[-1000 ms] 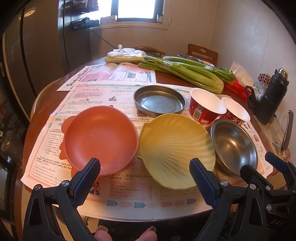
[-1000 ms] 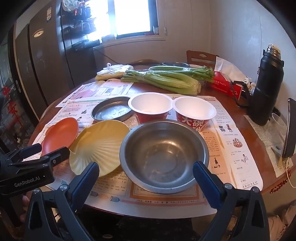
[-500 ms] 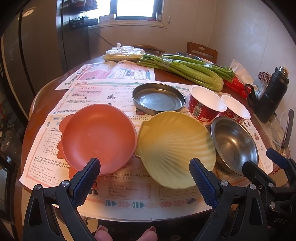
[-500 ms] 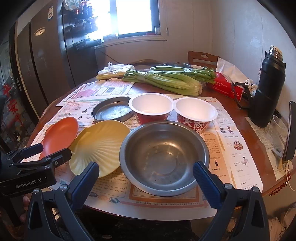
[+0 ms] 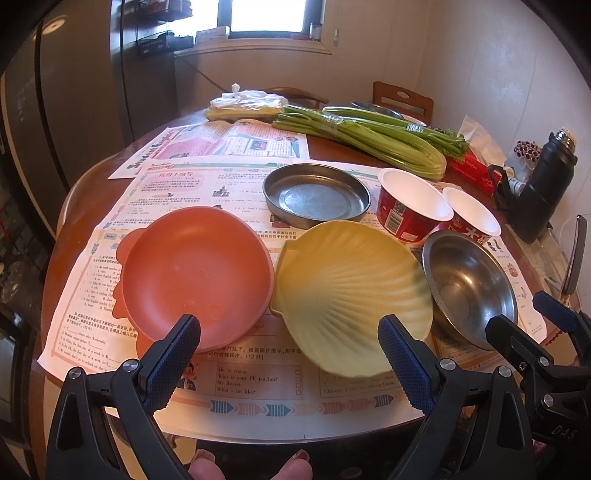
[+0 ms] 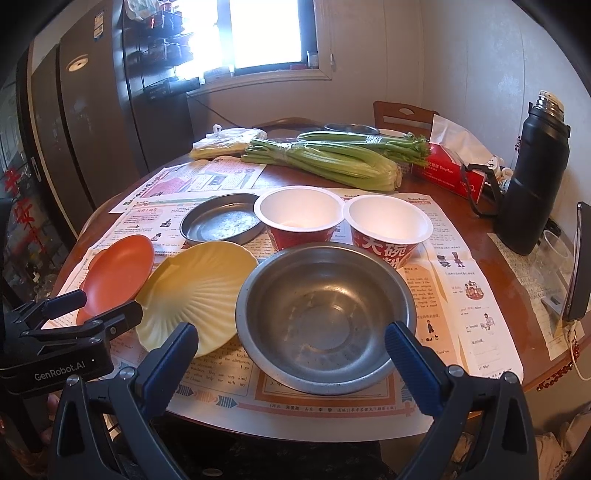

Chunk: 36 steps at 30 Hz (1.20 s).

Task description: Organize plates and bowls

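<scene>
Daylight from window point(image 6: 273, 33) at back, blown out white, bloom spilling onto the frame. Left side dim, fridge point(image 6: 74, 122) near black. Warm cast on desk point(image 5: 332, 151). Soft glare on steel bowl point(image 6: 325, 317) and flat tin plate point(image 5: 316, 197). Strong fisheye bend, black vignette corners in both views. Yellow shell plate point(image 5: 354, 299) slightly motion-blurred in left view; fingers point(image 6: 170, 363) sharp

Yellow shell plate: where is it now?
The yellow shell plate lies near the table's front edge, between the orange plate and the steel bowl.
</scene>
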Tool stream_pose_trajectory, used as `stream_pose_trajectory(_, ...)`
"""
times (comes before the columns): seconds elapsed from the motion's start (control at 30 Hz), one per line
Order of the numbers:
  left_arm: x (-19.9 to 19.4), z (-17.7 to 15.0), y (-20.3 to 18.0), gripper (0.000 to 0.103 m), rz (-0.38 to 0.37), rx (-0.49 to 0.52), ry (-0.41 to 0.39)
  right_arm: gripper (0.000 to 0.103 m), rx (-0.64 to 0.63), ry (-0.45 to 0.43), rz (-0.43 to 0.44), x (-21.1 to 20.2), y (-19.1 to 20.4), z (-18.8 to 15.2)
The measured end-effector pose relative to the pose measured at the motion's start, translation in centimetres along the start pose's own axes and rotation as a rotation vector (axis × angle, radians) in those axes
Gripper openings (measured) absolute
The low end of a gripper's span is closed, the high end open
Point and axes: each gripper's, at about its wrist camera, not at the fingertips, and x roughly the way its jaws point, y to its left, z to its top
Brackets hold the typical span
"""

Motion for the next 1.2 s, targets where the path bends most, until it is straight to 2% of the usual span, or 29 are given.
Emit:
stream_pose_trajectory(0.77,-0.2,0.2,0.4,0.097,0.006,0.006,-0.002,0.102,-0.007,0.009,0.015,0.1,0.4,0.1)
stream_pose_trajectory(1.03,-1.1,0.2,2.9,0.097,0.026,-0.053,-0.027,0.102,-0.050,0.008,0.067,0.4,2.1,0.8)
stream_pose_trajectory(1.1,-1.3,0.2,4.1,0.097,0.044,-0.083,-0.034,0.102,-0.073,0.004,0.100,0.4,3.1,1.5)
stream_pose_trajectory(1.2,-1.5,0.2,6.2,0.097,0.080,-0.131,-0.050,0.102,-0.123,-0.004,0.101,0.9,4.6,2.4)
